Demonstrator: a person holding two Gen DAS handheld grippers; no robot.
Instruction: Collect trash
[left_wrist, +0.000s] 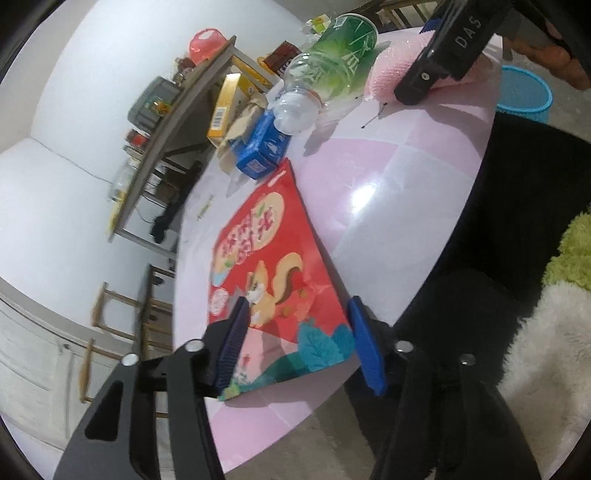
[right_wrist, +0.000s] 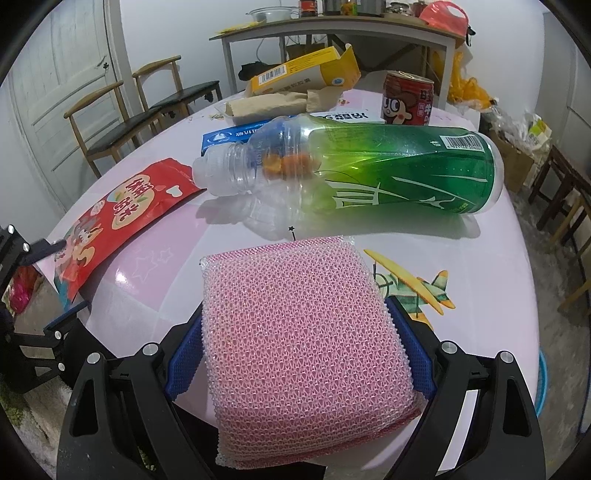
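Observation:
A red snack bag (left_wrist: 273, 258) lies flat on the pink round table (left_wrist: 388, 184), its near end at the table's edge. My left gripper (left_wrist: 299, 339) stands open astride that end, one blue pad over the bag and the other at its corner. From the right wrist view the bag (right_wrist: 122, 218) and left gripper (right_wrist: 59, 278) appear at far left. My right gripper (right_wrist: 295, 314) is shut on a pink mesh sponge (right_wrist: 306, 332), pads pressed on both sides, low over the table. An empty green-labelled plastic bottle (right_wrist: 388, 173) lies on its side beyond the sponge.
Behind the bottle sit a blue box (right_wrist: 236, 134), a yellow carton (right_wrist: 303, 70), a brown paper bag (right_wrist: 273, 103) and a red can (right_wrist: 408, 98). A blue bin (left_wrist: 524, 92) stands on the floor beside the table. Chairs (right_wrist: 147, 107) and a cluttered side table (right_wrist: 332, 29) stand farther back.

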